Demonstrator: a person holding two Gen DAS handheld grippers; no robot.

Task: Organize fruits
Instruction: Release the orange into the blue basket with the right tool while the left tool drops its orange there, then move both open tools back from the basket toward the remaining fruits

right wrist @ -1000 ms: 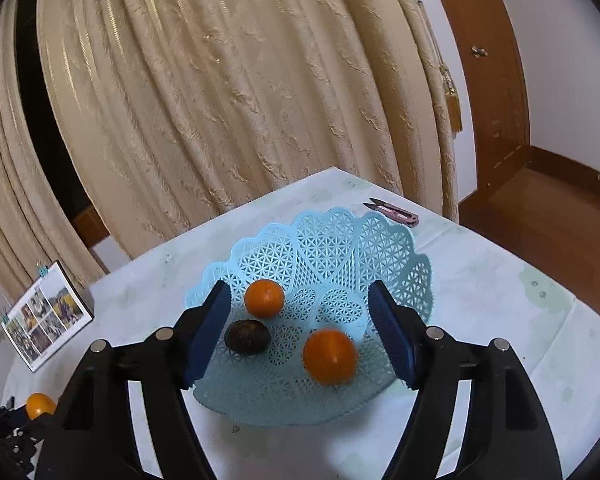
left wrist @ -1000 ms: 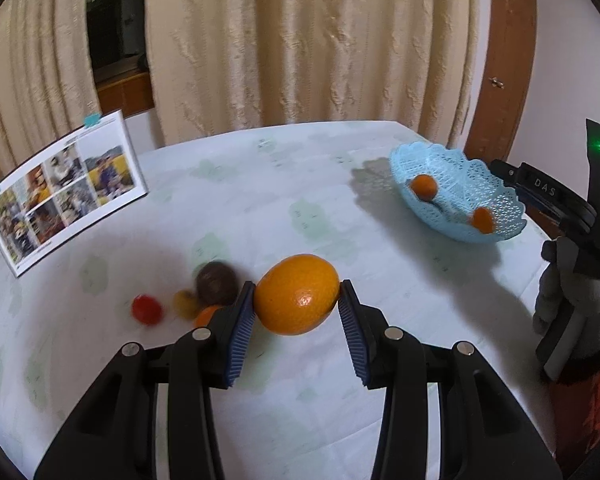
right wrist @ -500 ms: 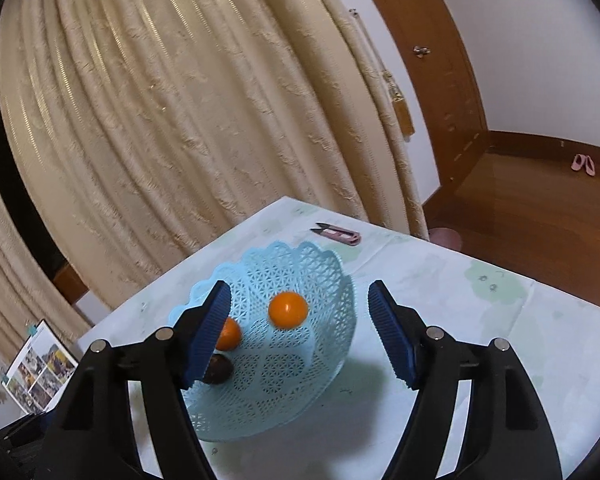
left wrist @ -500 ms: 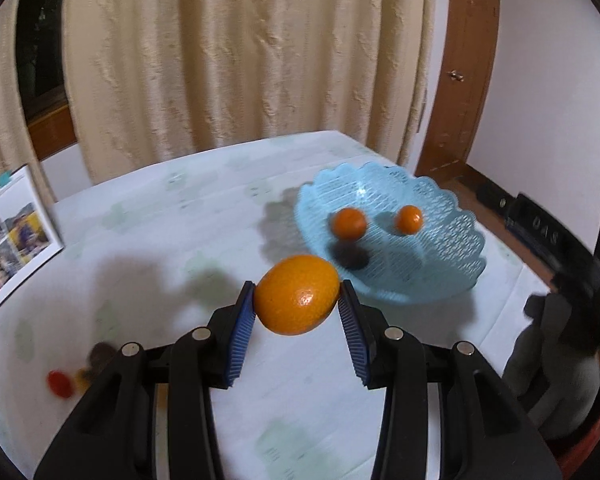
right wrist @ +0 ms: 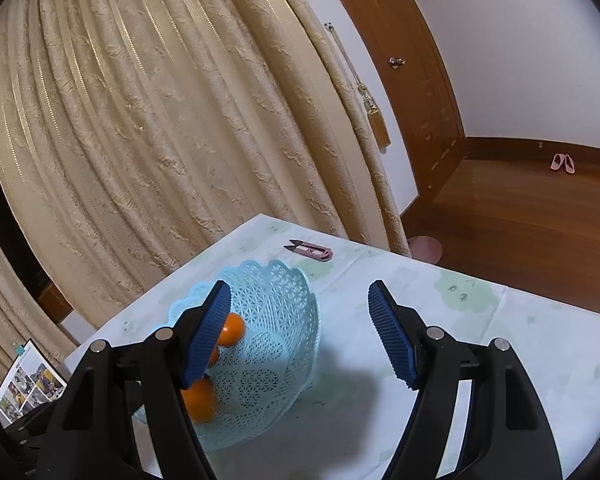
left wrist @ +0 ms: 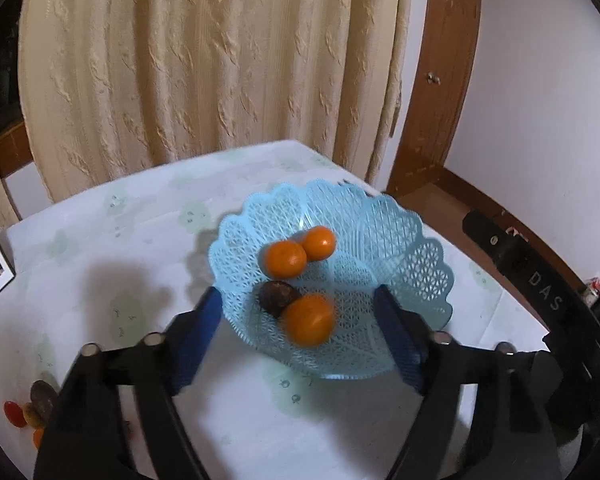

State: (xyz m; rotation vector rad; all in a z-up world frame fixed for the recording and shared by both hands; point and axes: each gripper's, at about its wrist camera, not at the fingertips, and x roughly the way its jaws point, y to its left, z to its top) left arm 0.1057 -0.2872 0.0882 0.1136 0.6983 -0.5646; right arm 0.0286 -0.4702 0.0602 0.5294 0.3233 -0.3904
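Observation:
A light blue lattice basket (left wrist: 404, 240) stands on the white tablecloth. In it lie two small oranges (left wrist: 286, 258) (left wrist: 319, 242), a dark brown fruit (left wrist: 274, 298) and a larger orange (left wrist: 309, 319), which looks blurred. My left gripper (left wrist: 298, 336) is open and empty just above the basket's near rim. My right gripper (right wrist: 300, 334) is open and empty, right of the basket (right wrist: 276, 320); oranges (right wrist: 232, 330) (right wrist: 199, 400) show behind its left finger. Several small fruits (left wrist: 32, 408) lie at the table's left front.
A pink thread snipper (right wrist: 310, 250) lies near the table's far edge. A photo card (right wrist: 28, 380) stands at the far left. The right-hand gripper's body (left wrist: 540, 312) is close beside the basket. Curtains hang behind the table; the table edge drops to a wooden floor on the right.
My left gripper moved over the basket and opened; the large orange it held now lies in the basket. My right gripper swung right, away from the basket.

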